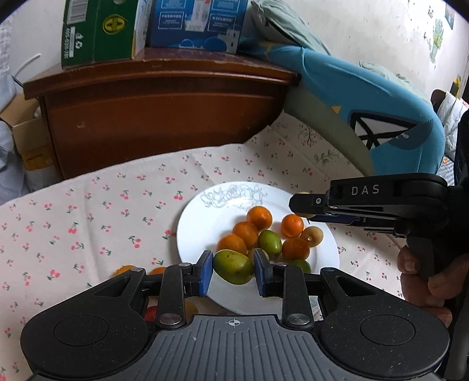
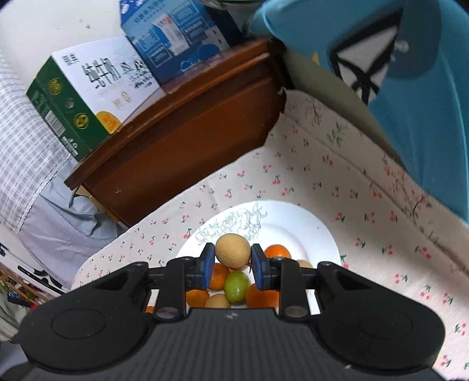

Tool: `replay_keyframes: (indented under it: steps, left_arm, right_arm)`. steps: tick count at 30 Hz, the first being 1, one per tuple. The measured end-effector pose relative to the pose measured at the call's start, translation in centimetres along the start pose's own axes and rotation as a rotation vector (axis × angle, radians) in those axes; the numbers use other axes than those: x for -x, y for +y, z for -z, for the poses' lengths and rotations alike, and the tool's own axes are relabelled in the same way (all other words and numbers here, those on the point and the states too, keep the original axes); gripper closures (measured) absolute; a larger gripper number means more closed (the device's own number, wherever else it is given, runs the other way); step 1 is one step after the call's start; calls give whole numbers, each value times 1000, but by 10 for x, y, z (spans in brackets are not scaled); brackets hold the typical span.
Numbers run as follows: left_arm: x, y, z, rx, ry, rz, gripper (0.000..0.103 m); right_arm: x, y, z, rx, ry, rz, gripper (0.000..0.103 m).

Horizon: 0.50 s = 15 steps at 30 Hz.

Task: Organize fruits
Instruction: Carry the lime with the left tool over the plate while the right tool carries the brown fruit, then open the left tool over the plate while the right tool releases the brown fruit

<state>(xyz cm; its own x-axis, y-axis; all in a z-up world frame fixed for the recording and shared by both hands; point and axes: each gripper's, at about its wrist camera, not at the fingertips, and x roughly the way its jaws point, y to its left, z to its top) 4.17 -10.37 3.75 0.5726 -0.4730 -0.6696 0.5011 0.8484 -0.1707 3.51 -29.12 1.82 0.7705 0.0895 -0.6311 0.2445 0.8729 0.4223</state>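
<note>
Beyond my fingers a white plate (image 1: 205, 217) is sitting on a cherry-print cloth (image 1: 88, 211), and past the cloth a brown wooden cabinet (image 1: 164, 111) is carrying a green carton (image 1: 99, 32) and a blue carton (image 1: 196, 23); a blue cushion (image 1: 381, 96) is leaning in to the right of them. On the plate, just ahead of my left fingers, small oranges (image 1: 259, 217) are crowding around a green fruit (image 1: 269, 241) and a tan one (image 1: 312, 236), so little bare plate is showing on that side. More orange pieces are peeking out from under my left gripper's body, cut off, and I cannot tell what they are. My left gripper (image 1: 233, 271) is gripping a larger green fruit (image 1: 233, 266) between its blue pads, which are standing close together, over the near edge of the plate. My right gripper (image 2: 233, 265) is pinching a tan fruit (image 2: 233, 250) the same way, above the pile; from the left wrist view only a sliver of that fruit is showing behind the black finger. My right hand (image 1: 422, 281) is wrapping the handle at the right edge, partly cropped.
</note>
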Motion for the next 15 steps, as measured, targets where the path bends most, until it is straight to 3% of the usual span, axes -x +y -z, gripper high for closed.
replay_keyframes:
  steps: [10, 12, 14, 15]
  left_arm:
    - [-3, -3, -5, 25, -19, 28, 70]
    - [3, -4, -8, 35, -37, 27, 56]
    - [12, -5, -12, 31, -68, 5, 34]
    - [16, -6, -14, 21, -81, -7, 31]
  right_arm:
    - [0, 0, -3, -9, -23, 9, 73]
    - [4, 2, -4, -8, -32, 1, 72]
    - [8, 5, -6, 3, -46, -3, 70]
    - [10, 7, -7, 11, -53, -3, 68]
